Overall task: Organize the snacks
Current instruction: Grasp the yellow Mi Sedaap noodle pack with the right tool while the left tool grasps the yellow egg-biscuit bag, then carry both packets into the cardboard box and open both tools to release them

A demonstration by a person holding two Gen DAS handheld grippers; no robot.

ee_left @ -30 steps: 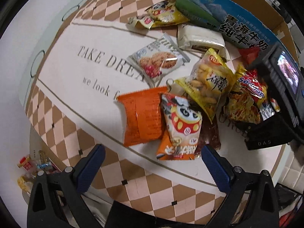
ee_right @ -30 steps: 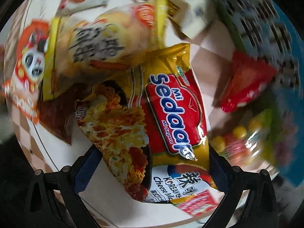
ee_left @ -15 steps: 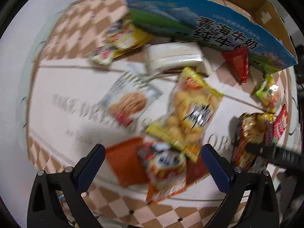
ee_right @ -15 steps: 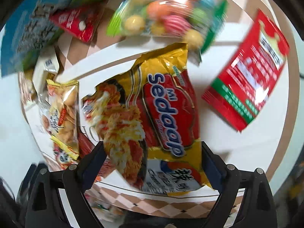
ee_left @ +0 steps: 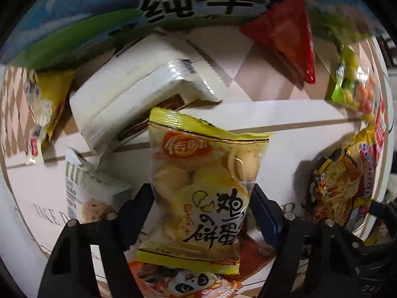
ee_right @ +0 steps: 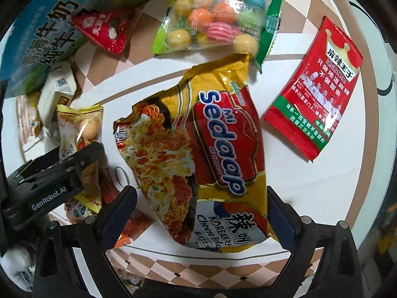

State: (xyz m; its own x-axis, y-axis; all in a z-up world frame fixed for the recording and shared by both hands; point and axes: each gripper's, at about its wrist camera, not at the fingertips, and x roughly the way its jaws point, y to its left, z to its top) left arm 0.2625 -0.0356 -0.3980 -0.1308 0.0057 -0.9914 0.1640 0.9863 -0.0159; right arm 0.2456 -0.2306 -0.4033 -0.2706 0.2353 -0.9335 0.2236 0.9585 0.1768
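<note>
My left gripper (ee_left: pixel 202 211) is shut on a yellow egg-biscuit packet (ee_left: pixel 203 173), its blue fingers pressing both sides. My right gripper (ee_right: pixel 202 213) is shut on a yellow and red Sedaap noodle packet (ee_right: pixel 198 154) and holds it over the table. The left gripper (ee_right: pixel 49 173) also shows at the left of the right wrist view, holding the egg-biscuit packet (ee_right: pixel 82 124). The noodle packet (ee_left: pixel 342 181) appears at the right of the left wrist view.
A blue and green milk carton box (ee_left: pixel 124 17) stands at the back. Around lie a white packet (ee_left: pixel 129 92), a red triangular packet (ee_left: pixel 287 32), a candy-ball bag (ee_right: pixel 215 19), a red spicy-strip packet (ee_right: pixel 315 89), a cookie packet (ee_left: pixel 84 198) and a panda packet (ee_left: pixel 188 283).
My left gripper moved forward and closed on the egg-biscuit packet. My right gripper swung with the noodle packet, which stays in its grip.
</note>
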